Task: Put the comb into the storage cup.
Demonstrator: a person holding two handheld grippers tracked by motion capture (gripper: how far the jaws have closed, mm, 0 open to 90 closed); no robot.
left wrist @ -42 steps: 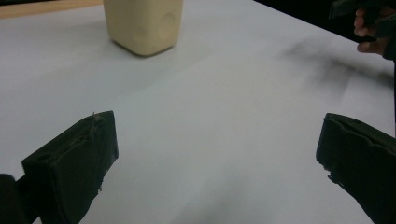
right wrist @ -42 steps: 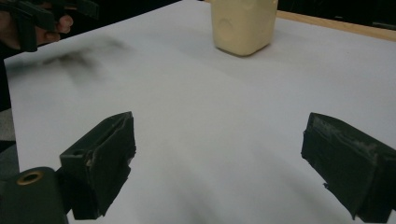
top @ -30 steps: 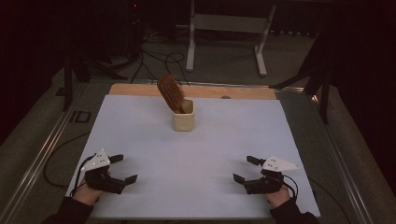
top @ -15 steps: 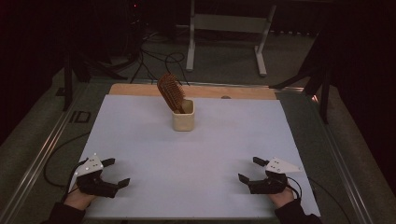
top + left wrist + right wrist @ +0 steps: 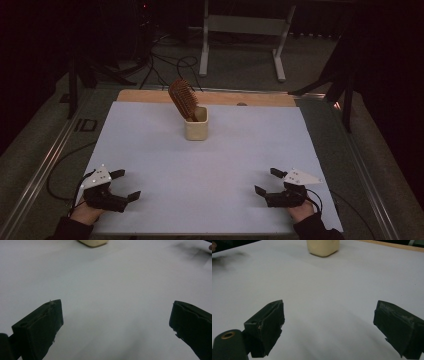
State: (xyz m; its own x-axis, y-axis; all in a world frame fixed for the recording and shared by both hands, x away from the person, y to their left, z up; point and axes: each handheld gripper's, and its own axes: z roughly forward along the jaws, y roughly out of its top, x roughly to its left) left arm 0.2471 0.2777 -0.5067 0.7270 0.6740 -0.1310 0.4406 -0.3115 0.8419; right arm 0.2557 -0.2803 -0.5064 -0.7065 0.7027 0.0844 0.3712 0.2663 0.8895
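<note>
Upright, a wooden hairbrush (image 5: 182, 98) handle-down in the cream cup (image 5: 196, 129).

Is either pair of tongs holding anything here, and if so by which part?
Nothing is held. The left tongs and right tongs are open over the white table; the hairbrush stands in its cup.

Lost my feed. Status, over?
Left gripper open, right gripper open, both empty at the near edge. Hairbrush leaning in the cream cup, far centre. White sheet between, nothing blocking.
</note>
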